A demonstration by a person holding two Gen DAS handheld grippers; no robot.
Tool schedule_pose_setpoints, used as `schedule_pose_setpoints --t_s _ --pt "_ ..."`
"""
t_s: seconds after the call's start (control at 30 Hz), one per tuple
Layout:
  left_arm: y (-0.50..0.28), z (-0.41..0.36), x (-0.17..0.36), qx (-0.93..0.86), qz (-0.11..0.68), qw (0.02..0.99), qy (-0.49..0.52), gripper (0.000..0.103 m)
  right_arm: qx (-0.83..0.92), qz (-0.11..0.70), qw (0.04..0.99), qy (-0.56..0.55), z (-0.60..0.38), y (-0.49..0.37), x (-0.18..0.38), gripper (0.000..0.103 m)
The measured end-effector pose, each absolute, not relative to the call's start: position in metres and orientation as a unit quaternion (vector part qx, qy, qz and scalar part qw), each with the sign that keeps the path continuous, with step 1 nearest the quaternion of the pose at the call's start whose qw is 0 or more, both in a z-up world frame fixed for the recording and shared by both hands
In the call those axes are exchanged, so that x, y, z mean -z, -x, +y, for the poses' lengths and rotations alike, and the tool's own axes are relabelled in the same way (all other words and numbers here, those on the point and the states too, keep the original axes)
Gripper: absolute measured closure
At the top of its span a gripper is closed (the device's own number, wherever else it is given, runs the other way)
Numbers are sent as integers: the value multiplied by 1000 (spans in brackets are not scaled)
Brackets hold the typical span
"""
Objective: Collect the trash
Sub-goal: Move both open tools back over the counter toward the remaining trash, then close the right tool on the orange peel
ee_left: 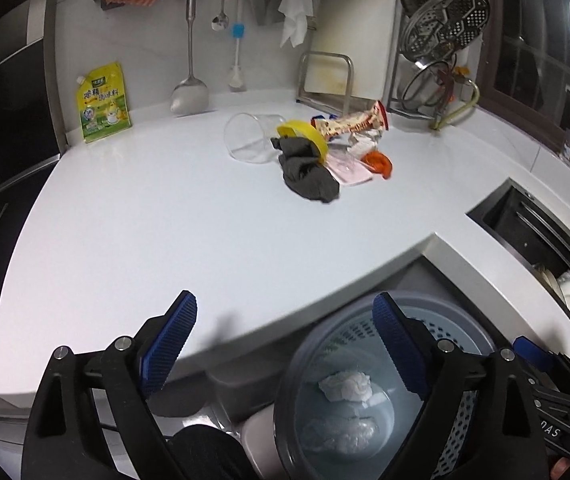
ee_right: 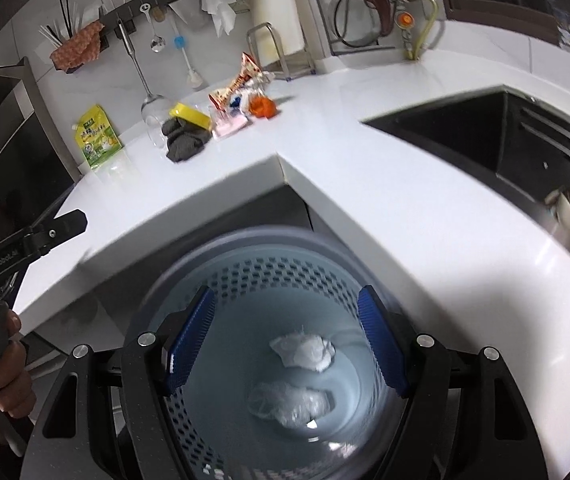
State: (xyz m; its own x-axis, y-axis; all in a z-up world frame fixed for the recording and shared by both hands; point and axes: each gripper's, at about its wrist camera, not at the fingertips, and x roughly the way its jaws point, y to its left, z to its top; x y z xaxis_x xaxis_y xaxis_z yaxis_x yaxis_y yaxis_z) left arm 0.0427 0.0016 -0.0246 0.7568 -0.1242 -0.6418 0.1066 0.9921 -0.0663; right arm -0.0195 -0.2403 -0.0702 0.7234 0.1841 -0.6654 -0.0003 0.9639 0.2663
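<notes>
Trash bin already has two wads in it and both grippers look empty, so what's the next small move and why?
Probably reach the left gripper, jaws open and empty, toward the pile on the counter, starting with the snack wrapper; it lies uncollected beside the grey cloth.

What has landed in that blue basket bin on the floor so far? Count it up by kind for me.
white paper wad: 1
clear plastic wrap, crumpled: 1
Total in the bin: 2
</notes>
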Motion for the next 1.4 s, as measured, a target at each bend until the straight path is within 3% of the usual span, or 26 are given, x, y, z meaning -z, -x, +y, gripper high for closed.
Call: schedule_pose_setpoints --t_s 0.43,0.87,1.4 --pt "-119 5 3 20 323 946 30 10 -70 355 925 -114 -244 -69 38 32" --pt "-185 0 22 5 362 931 49 10 -81 372 920 -92 -248 -165 23 32" --pt "-218 -2 31 -16 383 922 58 10 -111 411 903 -56 -242 -267 37 32"
